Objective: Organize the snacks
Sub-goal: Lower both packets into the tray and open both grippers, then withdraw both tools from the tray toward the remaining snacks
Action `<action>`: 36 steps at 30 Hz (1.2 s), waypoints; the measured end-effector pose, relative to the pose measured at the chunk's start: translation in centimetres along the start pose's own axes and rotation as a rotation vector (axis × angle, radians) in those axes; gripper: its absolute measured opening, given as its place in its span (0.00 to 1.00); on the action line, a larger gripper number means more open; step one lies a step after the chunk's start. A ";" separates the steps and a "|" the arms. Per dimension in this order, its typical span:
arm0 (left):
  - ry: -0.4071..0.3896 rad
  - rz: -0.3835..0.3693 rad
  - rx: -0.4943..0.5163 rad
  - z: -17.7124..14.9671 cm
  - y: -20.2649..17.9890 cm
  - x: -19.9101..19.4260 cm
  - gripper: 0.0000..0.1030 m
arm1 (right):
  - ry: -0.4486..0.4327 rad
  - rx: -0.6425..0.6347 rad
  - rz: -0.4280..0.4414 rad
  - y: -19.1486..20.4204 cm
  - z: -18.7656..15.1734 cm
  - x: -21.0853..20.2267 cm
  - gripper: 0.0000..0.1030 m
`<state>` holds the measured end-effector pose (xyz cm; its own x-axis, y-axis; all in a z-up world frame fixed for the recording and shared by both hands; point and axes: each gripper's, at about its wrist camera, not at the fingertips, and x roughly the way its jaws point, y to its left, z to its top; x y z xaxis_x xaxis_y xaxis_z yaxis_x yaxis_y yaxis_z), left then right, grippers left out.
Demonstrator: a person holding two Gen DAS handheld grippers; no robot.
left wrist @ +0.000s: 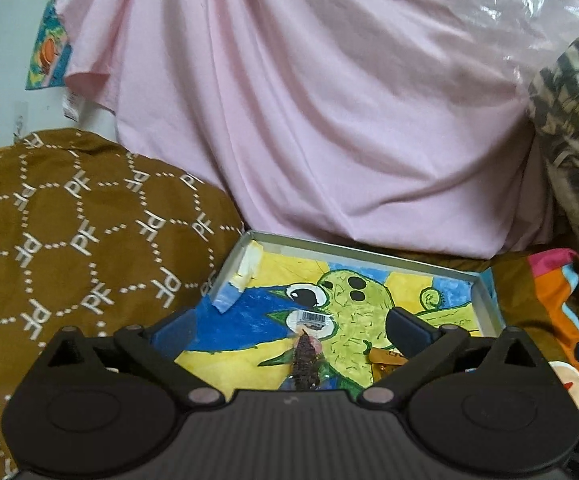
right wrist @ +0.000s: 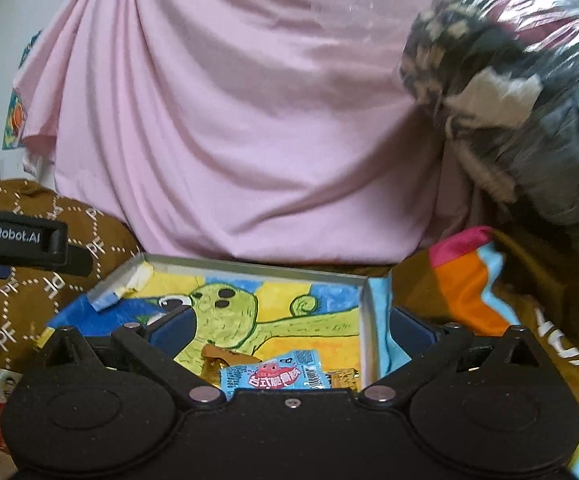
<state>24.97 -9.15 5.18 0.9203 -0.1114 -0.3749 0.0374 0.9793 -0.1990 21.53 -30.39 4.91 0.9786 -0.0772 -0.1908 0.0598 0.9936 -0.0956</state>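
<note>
Both grippers empty w/ jaws spread wide: left gripper point(left wrist: 289, 330) and right gripper point(right wrist: 291, 330) hover over the tray point(right wrist: 249, 271), nothing between the pads. Snacks lie inside the tray, at its near end: a dark purple packet point(left wrist: 304, 360) w/ a white barcode label, a brown wrapper point(right wrist: 225, 356), and a blue packet point(right wrist: 273, 374) w/ red print; another tan bit sits just beside it, too hidden to name. All look light, thin, crinkly, prob. slick film, so they'd slide or fold if pinched mid-body; best taken by a sealed edge, w/ a gentle squeeze. Tray is shallow, stiff, grey-rimmed, its floor lined w/ a painted cartoon sheet. Around it: soft brown patterned cloth point(left wrist: 89, 232) and draped pink fabric point(left wrist: 309, 120).
</note>
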 end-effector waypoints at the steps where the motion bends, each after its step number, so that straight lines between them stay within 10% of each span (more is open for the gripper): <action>1: -0.004 0.001 0.000 0.0 0.2 -0.6 0.99 | -0.006 0.006 0.000 -0.1 0.2 -0.7 0.99; 19: -0.076 0.028 0.029 -1.9 2.9 -10.6 1.00 | -0.060 0.050 0.017 0.7 -0.5 -11.8 0.99; 36: 0.002 0.016 0.080 -9.2 5.0 -15.4 1.00 | 0.158 0.040 0.056 2.6 -5.3 -19.2 0.99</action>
<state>7.36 -4.12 1.62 0.9204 -0.0959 -0.3790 0.0537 0.9913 -0.1205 1.87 -26.77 3.19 0.9376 -0.0305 -0.3465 0.0170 0.9990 -0.0419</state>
